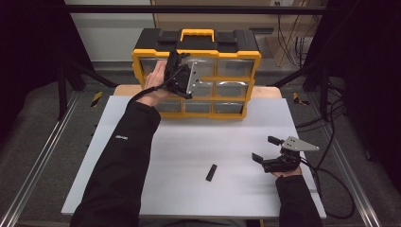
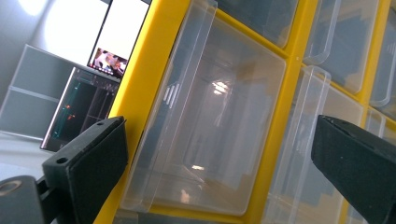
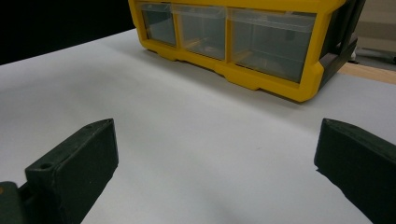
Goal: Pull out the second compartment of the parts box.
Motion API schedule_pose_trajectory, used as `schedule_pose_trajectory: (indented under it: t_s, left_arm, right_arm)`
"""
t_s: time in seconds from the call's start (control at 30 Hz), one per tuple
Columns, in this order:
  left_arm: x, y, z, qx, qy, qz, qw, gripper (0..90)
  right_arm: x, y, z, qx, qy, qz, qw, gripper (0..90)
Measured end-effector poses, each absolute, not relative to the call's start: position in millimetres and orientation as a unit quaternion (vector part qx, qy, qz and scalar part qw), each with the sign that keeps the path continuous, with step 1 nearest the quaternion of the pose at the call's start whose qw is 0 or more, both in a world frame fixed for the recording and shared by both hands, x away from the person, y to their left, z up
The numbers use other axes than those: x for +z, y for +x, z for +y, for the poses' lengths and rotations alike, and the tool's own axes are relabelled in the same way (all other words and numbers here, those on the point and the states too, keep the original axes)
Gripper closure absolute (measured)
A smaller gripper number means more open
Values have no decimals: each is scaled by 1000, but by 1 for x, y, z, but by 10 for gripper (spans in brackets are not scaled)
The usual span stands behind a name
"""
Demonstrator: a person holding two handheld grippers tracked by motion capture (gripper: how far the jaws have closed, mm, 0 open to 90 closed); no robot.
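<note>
White table (image 1: 189,142): yellow organizer (image 1: 196,75), clear drawer (image 2: 205,126) w/ left gripper (image 1: 177,71) spread.

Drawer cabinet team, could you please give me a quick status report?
Left gripper open, at the yellow drawer cabinet's top-left clear drawer. Right gripper open, idle over the table. Small black bar lies apart.

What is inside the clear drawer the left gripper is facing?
Nothing I can make out: the left gripper faces a closed clear drawer showing glare and reflections, so small contents could go unseen.

Glossy clear plastic drawers (image 2: 205,126), yellow plastic organizer (image 1: 196,75); matt white table (image 1: 189,156).
</note>
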State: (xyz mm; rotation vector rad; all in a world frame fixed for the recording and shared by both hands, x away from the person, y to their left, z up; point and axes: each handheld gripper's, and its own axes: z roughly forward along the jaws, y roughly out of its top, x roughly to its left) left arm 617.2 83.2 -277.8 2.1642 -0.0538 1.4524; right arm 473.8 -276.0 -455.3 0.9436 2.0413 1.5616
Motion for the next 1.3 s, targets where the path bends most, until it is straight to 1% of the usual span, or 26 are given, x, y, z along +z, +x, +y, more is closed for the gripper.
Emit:
schedule_pose_trajectory:
  t_s: [0.2,0.3,0.5,0.8,1.0,1.3]
  left_arm:
    - [-282,616,82,555,793,-38,246,70]
    - [-284,616,82,564,790,-49,236,111]
    - [-285,615,82,583,781,-64,217,165]
    - [-286,614,82,610,761,-78,205,300]
    - [-287,613,82,631,746,-84,196,418]
    - [-290,612,82,659,723,-95,187,548]
  right_arm:
    - [-455,474,-276,559,338,731,199,3]
    - [-455,474,-276,559,338,731,200,3]
    - [-455,474,-276,559,337,730,201,3]
    - [-455,474,-276,560,338,730,200,3]
    - [-455,474,-276,560,338,730,200,3]
    - [-455,474,-276,559,338,730,200,3]
